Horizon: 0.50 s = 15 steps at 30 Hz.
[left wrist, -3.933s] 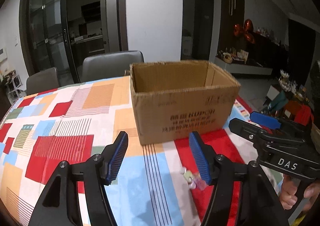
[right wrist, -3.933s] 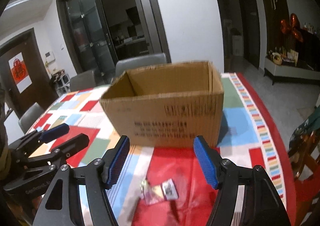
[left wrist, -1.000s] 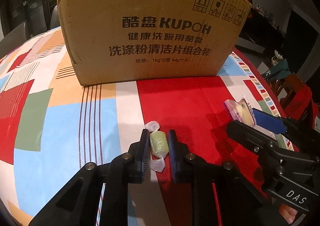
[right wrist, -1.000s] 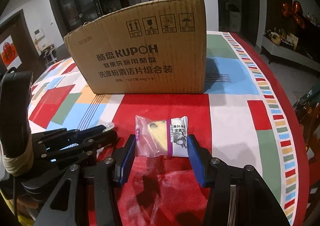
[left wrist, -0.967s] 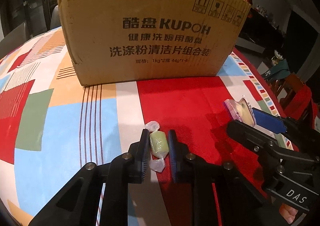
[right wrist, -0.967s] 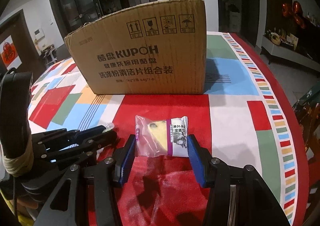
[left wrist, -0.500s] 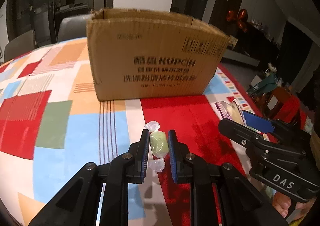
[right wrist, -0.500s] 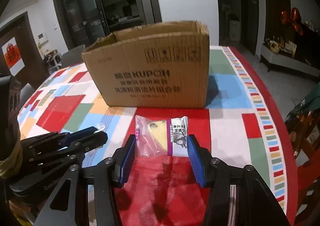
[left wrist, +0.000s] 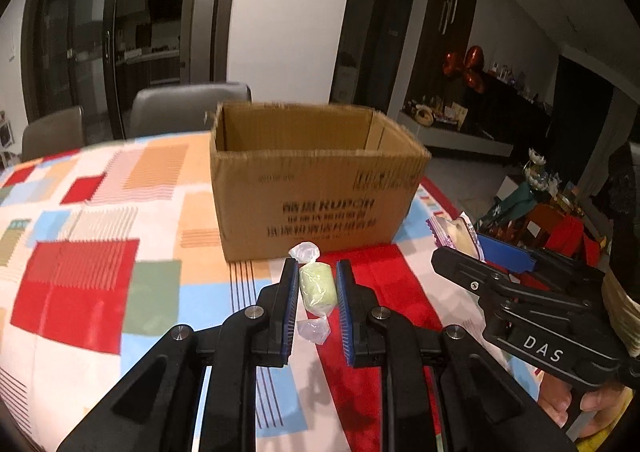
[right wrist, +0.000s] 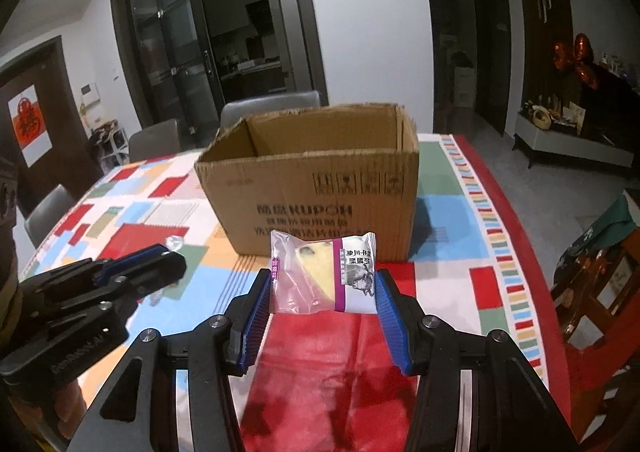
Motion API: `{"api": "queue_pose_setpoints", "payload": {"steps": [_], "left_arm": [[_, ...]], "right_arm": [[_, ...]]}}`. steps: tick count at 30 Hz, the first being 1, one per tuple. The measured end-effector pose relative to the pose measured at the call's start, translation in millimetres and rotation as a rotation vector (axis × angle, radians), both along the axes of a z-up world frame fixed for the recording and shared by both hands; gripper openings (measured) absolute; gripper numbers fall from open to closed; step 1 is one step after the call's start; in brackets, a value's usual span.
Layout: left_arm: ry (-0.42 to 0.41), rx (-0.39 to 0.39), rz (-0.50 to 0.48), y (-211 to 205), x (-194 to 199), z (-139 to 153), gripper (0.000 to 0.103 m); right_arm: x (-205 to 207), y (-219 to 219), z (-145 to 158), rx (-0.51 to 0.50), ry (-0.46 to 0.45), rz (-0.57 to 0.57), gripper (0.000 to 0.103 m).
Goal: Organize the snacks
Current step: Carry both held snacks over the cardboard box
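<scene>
My left gripper (left wrist: 317, 272) is shut on a pale green wrapped candy (left wrist: 318, 289), held above the patchwork tablecloth. My right gripper (right wrist: 325, 284) is shut on a clear snack packet (right wrist: 323, 276) with a yellow piece inside and a purple-and-white label. An open brown cardboard box (left wrist: 316, 188) stands ahead of both grippers, its inside visible over the near rim; in the right wrist view the cardboard box (right wrist: 316, 180) sits just beyond the packet. The right gripper (left wrist: 476, 248) with its packet shows at the right of the left wrist view, and the left gripper (right wrist: 164, 256) shows at lower left of the right wrist view.
The tablecloth (left wrist: 100, 252) covers the table (right wrist: 500, 252), whose right edge drops to the floor. Grey chairs (left wrist: 188, 112) stand behind the table. A person's fingers (left wrist: 580, 404) hold the right gripper's handle. Clutter and a dark cabinet (left wrist: 520, 100) lie to the right.
Both grippers have risen with their snacks still held. The box front filled the view before; now its open top and inside walls show.
</scene>
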State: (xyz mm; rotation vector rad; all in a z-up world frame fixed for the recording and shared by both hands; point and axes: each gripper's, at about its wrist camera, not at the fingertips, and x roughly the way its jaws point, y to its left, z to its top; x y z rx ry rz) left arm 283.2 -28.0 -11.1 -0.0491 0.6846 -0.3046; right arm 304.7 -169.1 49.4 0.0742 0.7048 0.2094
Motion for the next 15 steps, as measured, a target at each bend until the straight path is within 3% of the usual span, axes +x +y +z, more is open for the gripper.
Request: {"api": "queue_pose_setpoints", "payload": {"steps": [15], "left_arm": [[-0.098,0.031,0.007,7,33,44,0.020]], "right_arm": [[32,2,53,-0.101,-0.124,0.005,0.052]]}}
